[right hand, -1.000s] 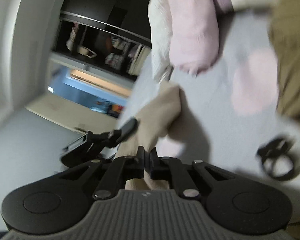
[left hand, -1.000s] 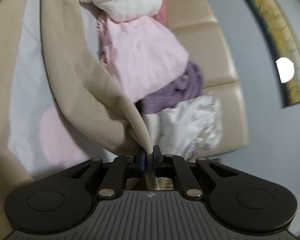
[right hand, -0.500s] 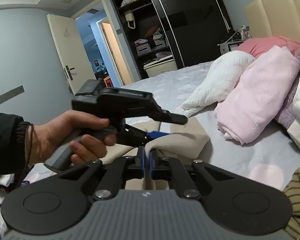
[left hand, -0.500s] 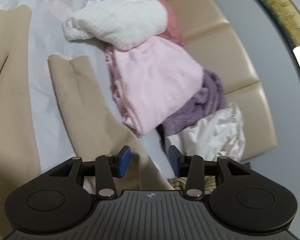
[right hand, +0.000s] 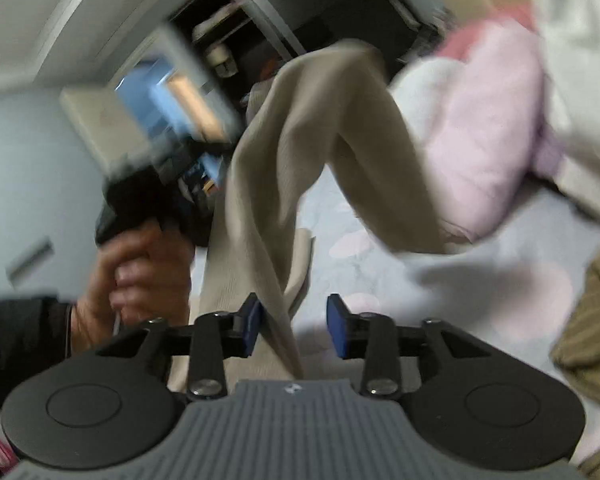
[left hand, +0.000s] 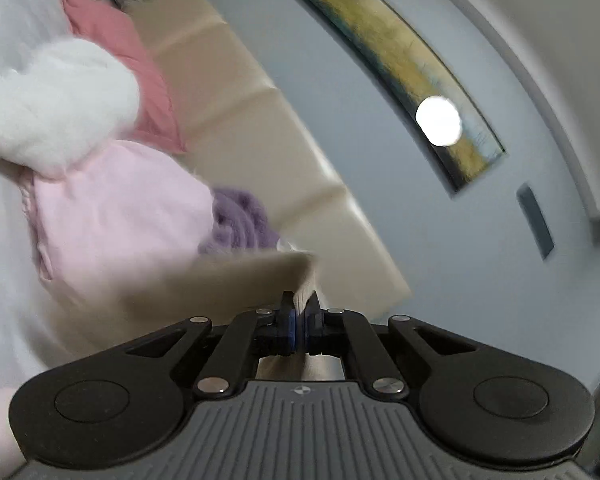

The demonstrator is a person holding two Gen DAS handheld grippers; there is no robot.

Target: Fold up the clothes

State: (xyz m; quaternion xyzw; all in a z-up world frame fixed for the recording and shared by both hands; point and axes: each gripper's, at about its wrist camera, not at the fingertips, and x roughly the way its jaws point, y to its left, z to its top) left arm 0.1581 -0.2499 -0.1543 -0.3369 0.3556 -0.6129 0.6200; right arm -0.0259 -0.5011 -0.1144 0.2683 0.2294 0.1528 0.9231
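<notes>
While left gripper (left hand: 299, 312) pinches beige garment (right hand: 300, 128) over bedsheet (right hand: 440, 272), right gripper (right hand: 294, 322) gapes

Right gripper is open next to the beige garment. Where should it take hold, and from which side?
Grip the hanging strip of the beige garment just ahead of the right gripper, coming straight forward. The strip already runs between the open fingers, nearer the left pad, and drapes narrow there. The left gripper is shut on another edge, so the cloth should stay taut.
</notes>
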